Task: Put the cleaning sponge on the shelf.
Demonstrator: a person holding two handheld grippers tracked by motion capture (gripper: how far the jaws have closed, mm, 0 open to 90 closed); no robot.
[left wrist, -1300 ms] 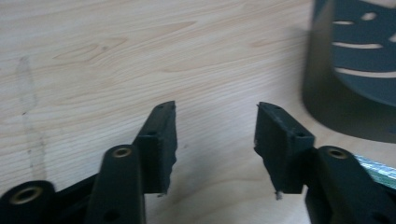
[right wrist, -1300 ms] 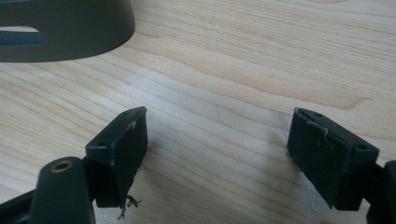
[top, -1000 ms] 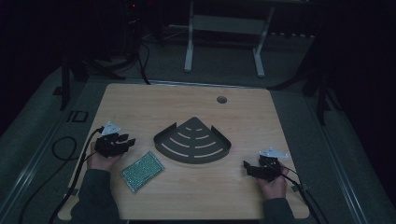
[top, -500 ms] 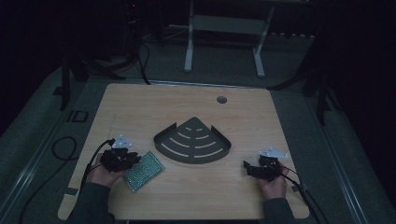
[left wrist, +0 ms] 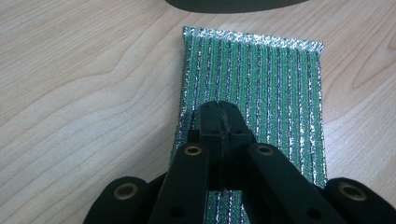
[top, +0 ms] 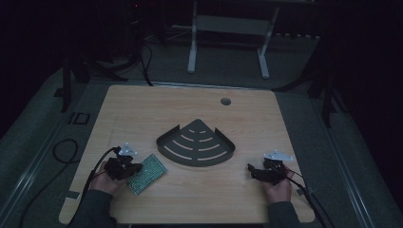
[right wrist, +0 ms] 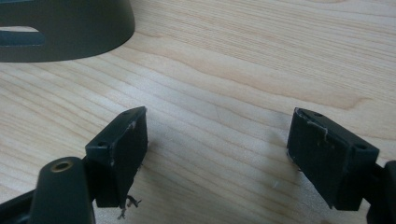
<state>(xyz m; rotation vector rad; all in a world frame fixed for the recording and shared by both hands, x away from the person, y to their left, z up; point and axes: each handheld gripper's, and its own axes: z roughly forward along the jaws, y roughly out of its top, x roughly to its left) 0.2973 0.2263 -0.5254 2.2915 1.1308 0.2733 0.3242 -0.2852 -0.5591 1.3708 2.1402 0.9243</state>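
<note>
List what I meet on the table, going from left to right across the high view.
left gripper → green scouring pad → dark corner shelf → right gripper

**Worktop and what lies on it**

The worktop [top: 142, 109] is pale wood grain with rounded corners and a round cable hole [top: 225, 101] at about 1 o'clock from its centre. A dark fan-shaped tray [top: 196, 150] with curved slots lies flat near the middle. At about 8 o'clock from the tray, just beside its edge, lies a green scrub pad [top: 148, 172] striped with silver threads, set at a slant.
</note>
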